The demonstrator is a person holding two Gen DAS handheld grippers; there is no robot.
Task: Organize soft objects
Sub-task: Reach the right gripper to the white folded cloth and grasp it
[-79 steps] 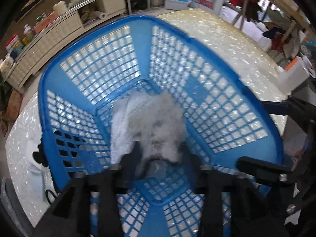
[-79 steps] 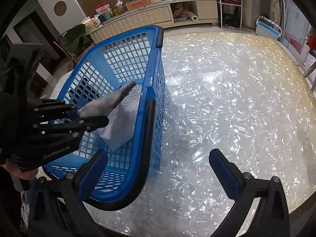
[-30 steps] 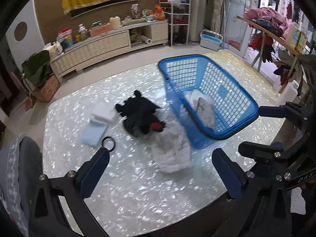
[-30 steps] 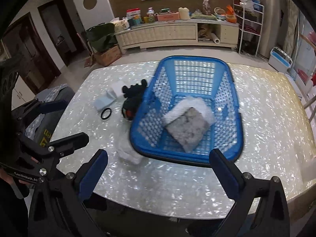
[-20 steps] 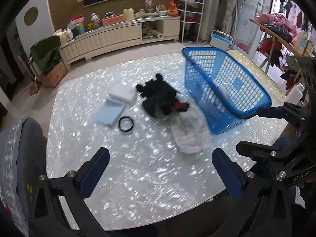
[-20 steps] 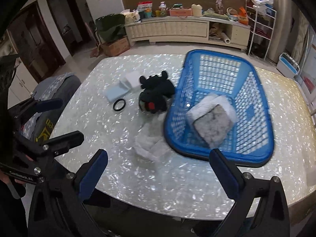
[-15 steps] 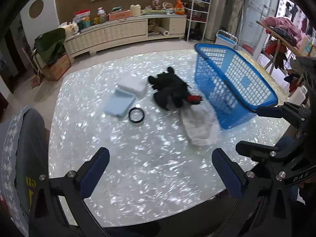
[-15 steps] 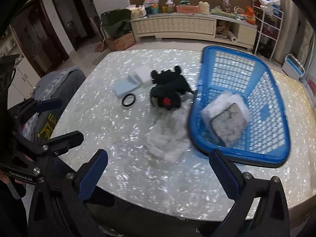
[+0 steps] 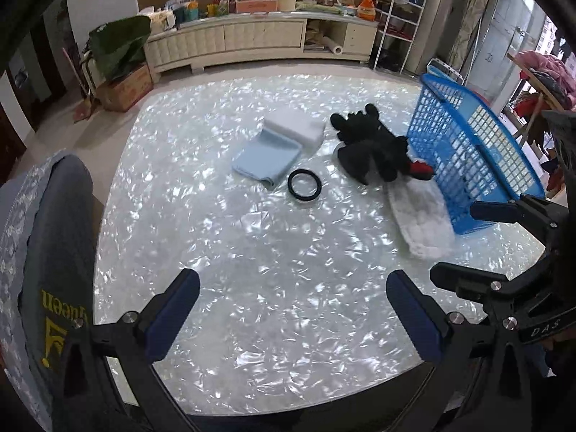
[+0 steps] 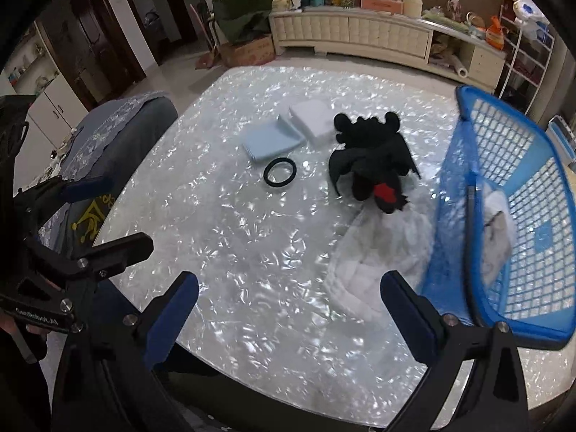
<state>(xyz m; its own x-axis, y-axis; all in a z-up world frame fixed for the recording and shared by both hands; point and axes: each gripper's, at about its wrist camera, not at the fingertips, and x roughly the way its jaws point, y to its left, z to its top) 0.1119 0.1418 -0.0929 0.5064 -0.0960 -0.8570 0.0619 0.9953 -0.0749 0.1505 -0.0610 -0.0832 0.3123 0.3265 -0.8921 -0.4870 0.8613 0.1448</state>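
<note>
A blue mesh basket [image 9: 478, 151] [image 10: 522, 216] stands at the table's right side with a white cloth [image 10: 498, 212] inside. A black plush toy [image 9: 374, 151] [image 10: 374, 158] lies left of it, partly on a white fluffy cloth [image 9: 421, 216] [image 10: 381, 252]. A folded light blue cloth [image 9: 268, 156] [image 10: 271, 142] and a white pad [image 9: 298, 127] [image 10: 313, 117] lie further left, with a black ring [image 9: 304, 184] [image 10: 280, 172] nearby. My left gripper [image 9: 293, 318] and right gripper [image 10: 288, 318] are both open and empty, held above the table's near edge.
The pearly white table [image 9: 270, 252] fills both views. A grey covered chair [image 9: 46, 252] [image 10: 118, 133] stands at the left. A long cream cabinet [image 9: 252, 41] with clutter runs along the far wall.
Both grippers pulled back from the basket and swung left. The left gripper let go of the grey cloth in the basket. The loose items now sit centred in view.
</note>
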